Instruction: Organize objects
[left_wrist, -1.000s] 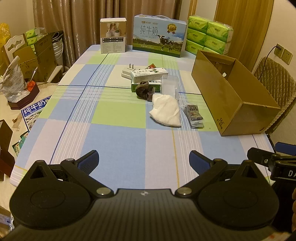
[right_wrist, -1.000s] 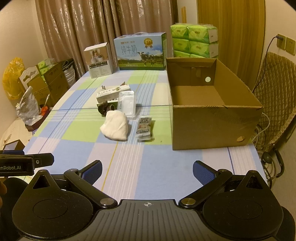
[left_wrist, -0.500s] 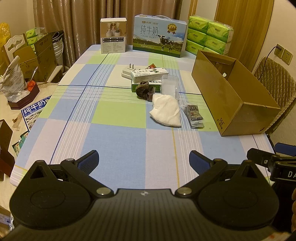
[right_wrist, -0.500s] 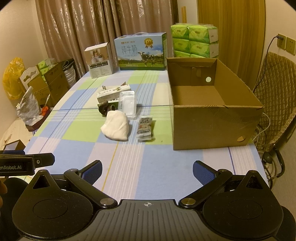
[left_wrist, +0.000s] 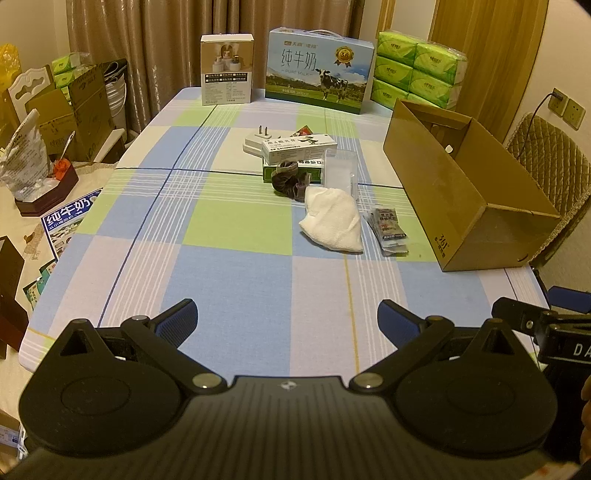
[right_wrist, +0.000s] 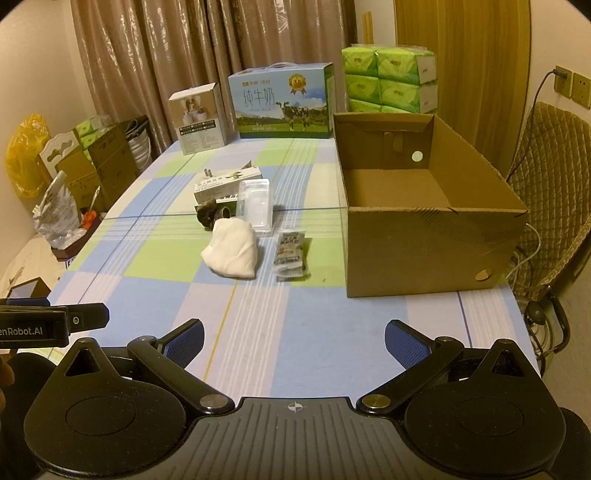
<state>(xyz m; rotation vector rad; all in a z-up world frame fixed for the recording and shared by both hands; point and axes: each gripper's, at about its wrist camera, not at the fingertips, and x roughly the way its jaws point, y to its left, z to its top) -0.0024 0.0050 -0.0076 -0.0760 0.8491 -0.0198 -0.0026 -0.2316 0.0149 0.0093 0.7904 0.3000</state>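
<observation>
From the left wrist, our left gripper (left_wrist: 286, 319) hangs wide open and empty over the checked desk (left_wrist: 236, 280); nothing is packed yet, the white cloth (left_wrist: 332, 219), snack packets (left_wrist: 388, 230) and medicine boxes (left_wrist: 299, 146) lying mid-desk. From the right wrist, our right gripper (right_wrist: 293, 341), equally spread and empty, faces the empty cardboard box (right_wrist: 424, 206); next we judge a reach for the cloth, in a curtained room with a milk carton (right_wrist: 282, 101) behind.

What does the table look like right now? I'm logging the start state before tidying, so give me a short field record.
surface: table with checked cloth
container: open cardboard box, looks empty
loose items: white cloth, snack packets, clear plastic tray, dark scrunchie, medicine boxes, white plug
left claw: open, holding nothing
right claw: open, holding nothing
packed so far: nothing
</observation>
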